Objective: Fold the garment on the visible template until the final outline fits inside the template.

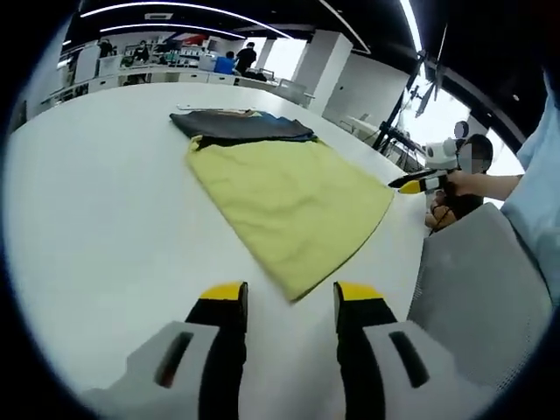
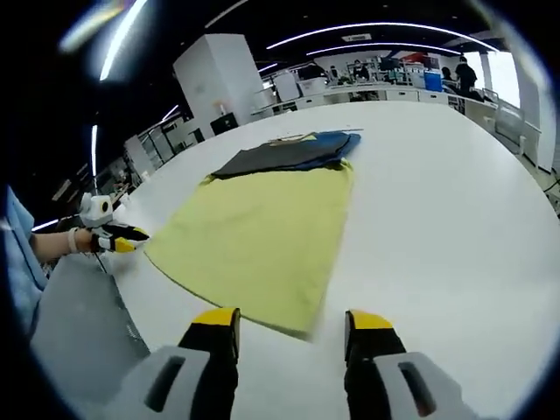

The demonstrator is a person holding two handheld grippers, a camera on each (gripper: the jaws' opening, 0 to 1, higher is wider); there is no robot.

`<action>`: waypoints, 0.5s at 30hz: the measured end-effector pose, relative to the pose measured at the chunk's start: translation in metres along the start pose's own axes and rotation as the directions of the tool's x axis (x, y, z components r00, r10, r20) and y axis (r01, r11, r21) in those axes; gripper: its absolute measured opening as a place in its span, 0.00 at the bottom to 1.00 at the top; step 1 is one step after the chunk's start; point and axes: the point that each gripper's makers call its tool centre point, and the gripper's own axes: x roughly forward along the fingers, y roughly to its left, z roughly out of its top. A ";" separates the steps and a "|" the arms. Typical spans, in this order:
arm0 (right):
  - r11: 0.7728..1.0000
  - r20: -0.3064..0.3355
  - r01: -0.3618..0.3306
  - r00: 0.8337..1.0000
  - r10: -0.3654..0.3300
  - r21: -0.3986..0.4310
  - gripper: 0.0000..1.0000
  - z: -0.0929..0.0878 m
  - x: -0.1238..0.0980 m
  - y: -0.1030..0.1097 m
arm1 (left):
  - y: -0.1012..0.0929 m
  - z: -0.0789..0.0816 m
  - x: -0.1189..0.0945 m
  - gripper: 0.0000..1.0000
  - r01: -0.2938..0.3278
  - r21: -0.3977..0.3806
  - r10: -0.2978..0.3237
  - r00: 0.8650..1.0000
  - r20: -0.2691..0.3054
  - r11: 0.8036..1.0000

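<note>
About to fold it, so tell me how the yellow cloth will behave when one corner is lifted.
The flat yellow fabric garment will probably drape limply, since it lies thin and edge-flat on the white table. It looks light. It may slide rather than stay put, as the tabletop looks smooth.

Both views sit low over the white tabletop [image 1: 96, 219], each looking forward along its own hand-held gripper. They face the yellow garment [image 1: 289, 201] from opposite corners, close in. Shared: garment, dark clothes [image 2: 280, 156] beyond, office background.
</note>
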 end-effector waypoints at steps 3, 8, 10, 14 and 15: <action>1.000 0.010 -0.002 1.000 0.002 0.011 0.43 0.000 0.001 0.000 | -0.001 0.001 0.002 0.28 0.006 -0.020 -0.007 1.000 -0.007 1.000; 0.999 0.019 -0.006 1.000 0.005 0.032 0.34 0.001 0.002 0.002 | -0.003 0.005 0.006 0.24 0.036 -0.108 -0.036 0.999 0.007 0.993; 0.998 0.018 -0.021 1.000 0.020 0.051 0.31 0.000 0.002 0.004 | -0.004 0.005 0.007 0.23 0.046 -0.108 -0.045 0.999 0.009 0.993; 0.997 0.032 -0.019 0.999 0.017 0.071 0.27 0.001 0.001 0.004 | -0.005 0.005 0.010 0.22 0.059 -0.162 -0.055 0.998 0.025 0.985; 0.996 0.037 -0.021 0.999 0.018 0.090 0.25 0.001 0.001 0.003 | -0.003 0.005 0.009 0.20 0.059 -0.176 -0.055 0.998 0.031 0.983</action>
